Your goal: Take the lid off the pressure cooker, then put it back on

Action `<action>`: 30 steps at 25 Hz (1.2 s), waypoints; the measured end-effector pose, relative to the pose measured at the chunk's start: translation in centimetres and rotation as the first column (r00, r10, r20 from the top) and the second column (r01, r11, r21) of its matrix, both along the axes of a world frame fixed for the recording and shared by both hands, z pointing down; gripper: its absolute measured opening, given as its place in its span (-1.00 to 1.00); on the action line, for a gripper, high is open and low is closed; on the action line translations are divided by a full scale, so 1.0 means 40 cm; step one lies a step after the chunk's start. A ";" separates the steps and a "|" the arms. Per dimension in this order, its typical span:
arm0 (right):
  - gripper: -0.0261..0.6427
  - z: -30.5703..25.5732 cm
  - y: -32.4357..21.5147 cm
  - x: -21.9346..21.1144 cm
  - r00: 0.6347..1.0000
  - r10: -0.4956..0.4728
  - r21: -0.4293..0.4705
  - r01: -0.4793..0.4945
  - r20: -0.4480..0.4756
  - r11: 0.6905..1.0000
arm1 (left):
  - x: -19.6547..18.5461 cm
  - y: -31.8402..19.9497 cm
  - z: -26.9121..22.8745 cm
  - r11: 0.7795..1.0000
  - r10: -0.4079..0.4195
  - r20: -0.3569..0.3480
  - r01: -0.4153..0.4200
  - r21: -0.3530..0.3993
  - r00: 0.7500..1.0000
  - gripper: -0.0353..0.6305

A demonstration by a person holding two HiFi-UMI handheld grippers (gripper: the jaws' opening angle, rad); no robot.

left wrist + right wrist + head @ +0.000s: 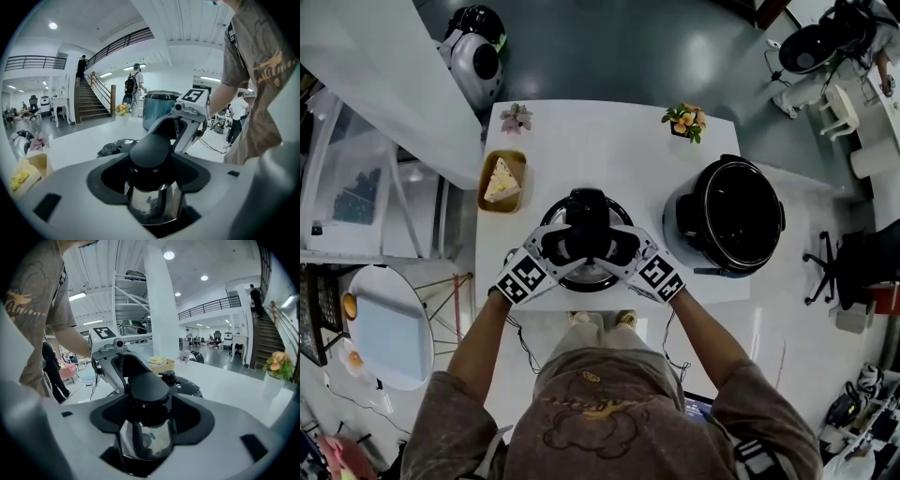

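Right gripper [146, 420] astride the black handle [147, 386] of the pressure cooker lid [188, 387].

Its jaws stand wide with the handle between them. The pads seem to sit just clear of it, though black against black makes contact hard to judge. From beyond the handle, on its left, the left gripper [123, 365] reaches onto the same handle, its marker cube [104, 332] uppermost. Just right of the handle a small black valve [168, 377] rises from the lid. Farther behind the handle on the white table [234, 392] sit a cardboard box [162, 364] and a pink flower [185, 356]. Orange flowers [277, 363] stand far to the handle's right.
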State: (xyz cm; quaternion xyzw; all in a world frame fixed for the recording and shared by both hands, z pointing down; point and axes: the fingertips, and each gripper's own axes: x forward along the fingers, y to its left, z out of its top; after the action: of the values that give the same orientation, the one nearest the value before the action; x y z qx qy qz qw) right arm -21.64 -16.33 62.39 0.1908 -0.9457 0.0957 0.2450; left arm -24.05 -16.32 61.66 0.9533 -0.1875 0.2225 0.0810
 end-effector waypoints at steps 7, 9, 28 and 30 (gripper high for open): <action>-0.12 -0.007 -0.004 -0.011 1.000 -0.011 0.006 0.011 -0.005 1.000 | 0.000 -0.004 -0.005 1.000 0.008 -0.006 -0.008 0.006 1.000 -0.09; -0.13 -0.006 -0.002 -0.010 1.000 -0.011 0.003 0.011 -0.011 1.000 | 0.000 -0.004 -0.005 1.000 0.012 0.000 -0.012 0.002 1.000 -0.10; -0.12 -0.281 -0.006 -0.031 0.999 0.034 0.046 -0.035 0.013 0.998 | -0.018 -0.007 -0.281 0.999 0.019 -0.033 -0.017 0.042 0.999 -0.10; -0.12 -0.325 -0.011 -0.026 0.999 0.048 0.057 -0.048 0.010 0.997 | -0.014 -0.012 -0.326 0.998 0.029 -0.029 -0.027 0.059 0.999 -0.10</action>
State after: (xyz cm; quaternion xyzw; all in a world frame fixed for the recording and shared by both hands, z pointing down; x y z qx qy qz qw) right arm -22.68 -16.79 49.40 0.2200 -0.9443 0.0752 0.2329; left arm -24.61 -16.79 48.61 0.9610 -0.1793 0.2037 0.0530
